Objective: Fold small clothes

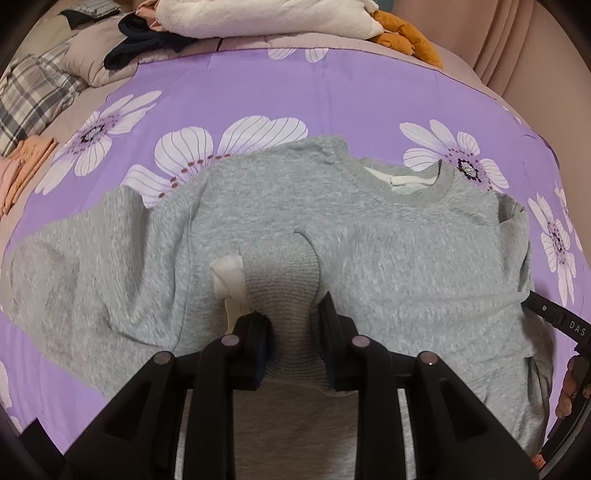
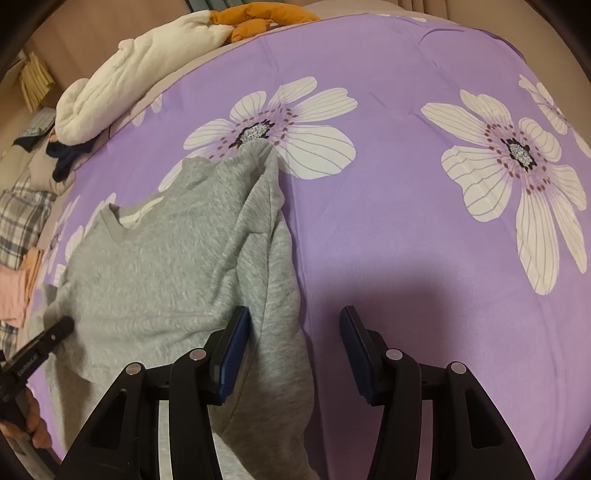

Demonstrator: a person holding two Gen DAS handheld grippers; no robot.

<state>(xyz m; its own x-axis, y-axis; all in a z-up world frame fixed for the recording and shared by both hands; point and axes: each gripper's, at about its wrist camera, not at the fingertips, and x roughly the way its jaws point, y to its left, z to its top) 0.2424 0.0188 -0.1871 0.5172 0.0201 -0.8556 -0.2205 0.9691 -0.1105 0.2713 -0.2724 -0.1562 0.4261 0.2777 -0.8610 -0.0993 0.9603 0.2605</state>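
A small grey sweatshirt (image 1: 369, 236) lies spread on the purple flowered bedspread (image 1: 258, 85), collar toward the far side. My left gripper (image 1: 291, 314) is shut on the sweatshirt's ribbed hem (image 1: 284, 273), lifted over the body; a white label (image 1: 231, 273) sticks out beside it. In the right wrist view the sweatshirt (image 2: 155, 266) fills the left half, with its folded right edge (image 2: 273, 258) running between the jaws. My right gripper (image 2: 295, 325) is open over that edge, holding nothing. The right gripper shows at the left wrist view's right edge (image 1: 561, 317).
A white fleece bundle (image 1: 266, 18), an orange garment (image 1: 406, 37) and a dark garment (image 1: 147, 44) lie at the bed's far edge. A plaid cloth (image 1: 33, 92) and folded peach clothes (image 1: 22, 166) sit at left. Bare bedspread (image 2: 424, 221) lies right of the sweatshirt.
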